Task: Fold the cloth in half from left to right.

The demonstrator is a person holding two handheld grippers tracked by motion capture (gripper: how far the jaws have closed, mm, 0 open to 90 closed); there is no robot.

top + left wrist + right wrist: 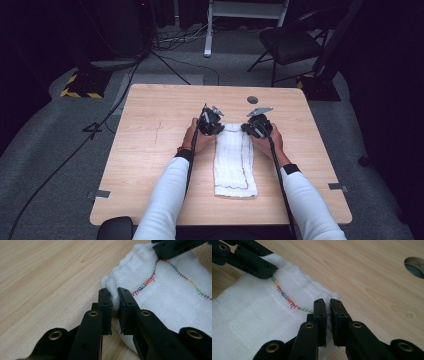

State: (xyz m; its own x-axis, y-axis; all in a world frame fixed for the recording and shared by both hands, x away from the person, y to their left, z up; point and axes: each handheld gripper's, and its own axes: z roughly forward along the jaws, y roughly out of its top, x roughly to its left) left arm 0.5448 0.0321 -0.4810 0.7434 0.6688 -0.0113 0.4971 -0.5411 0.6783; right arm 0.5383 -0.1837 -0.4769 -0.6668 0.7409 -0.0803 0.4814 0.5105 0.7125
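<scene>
Wooden table (150, 150) on grey carpet (45, 150); each hand-held gripper (114, 298) (328, 307) clamps the white cloth (232, 165)

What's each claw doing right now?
Left claw: shut on the white cloth's far corner.
Right claw: shut on its other far corner.
</scene>
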